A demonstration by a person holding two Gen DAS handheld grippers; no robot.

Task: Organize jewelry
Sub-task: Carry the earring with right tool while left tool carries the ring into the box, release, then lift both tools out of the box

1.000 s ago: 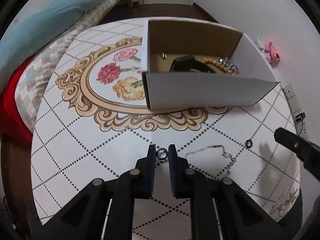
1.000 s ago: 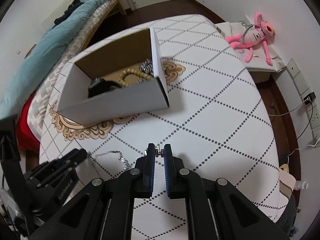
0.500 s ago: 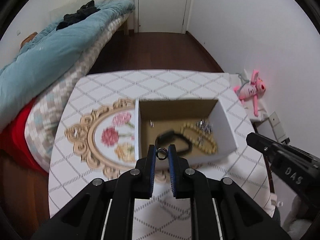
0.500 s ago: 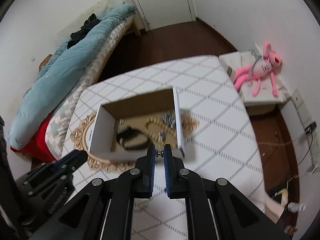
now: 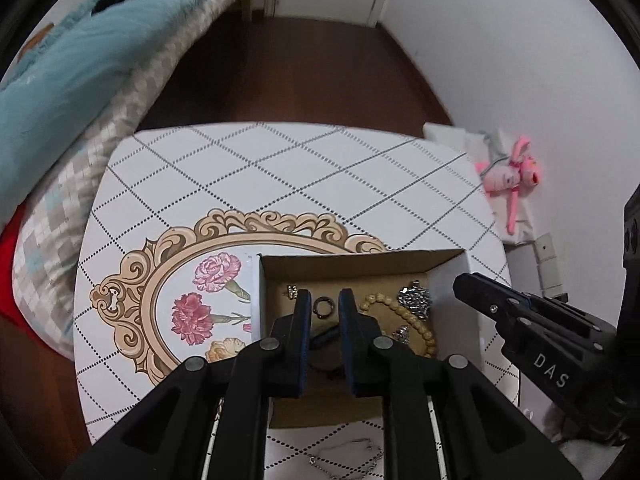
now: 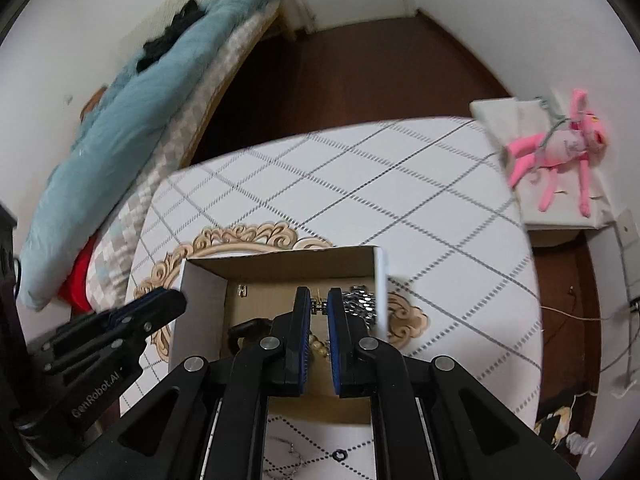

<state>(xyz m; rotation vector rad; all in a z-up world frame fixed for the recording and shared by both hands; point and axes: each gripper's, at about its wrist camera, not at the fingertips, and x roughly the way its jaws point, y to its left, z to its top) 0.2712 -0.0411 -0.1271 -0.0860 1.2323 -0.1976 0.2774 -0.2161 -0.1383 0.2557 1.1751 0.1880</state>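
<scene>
An open white cardboard box (image 5: 452, 264) (image 6: 380, 276) stands on the patterned table, holding a wooden bead bracelet (image 5: 416, 322), a silver chain piece (image 5: 416, 296) (image 6: 360, 306), a black band (image 6: 246, 330) and a small earring (image 5: 291, 291). My left gripper (image 5: 324, 306) is shut on a dark metal ring (image 5: 324, 306) and hangs above the box. My right gripper (image 6: 319, 306) is shut on a small gold earring (image 6: 319, 306), also above the box. A thin silver chain (image 5: 344, 458) (image 6: 288, 454) and a small black ring (image 6: 338, 455) lie on the table in front of the box.
The table (image 5: 280, 168) has a diamond pattern and a gold floral frame (image 5: 168, 276). A bed with a teal duvet (image 5: 72, 60) stands at the left. A pink plush toy (image 6: 560, 148) lies on a white box at the right. Wall sockets and cables are at the far right.
Both grippers have moved forward and lower over the box with their pieces still held; the box now lies directly under the fingertips and looks larger.
</scene>
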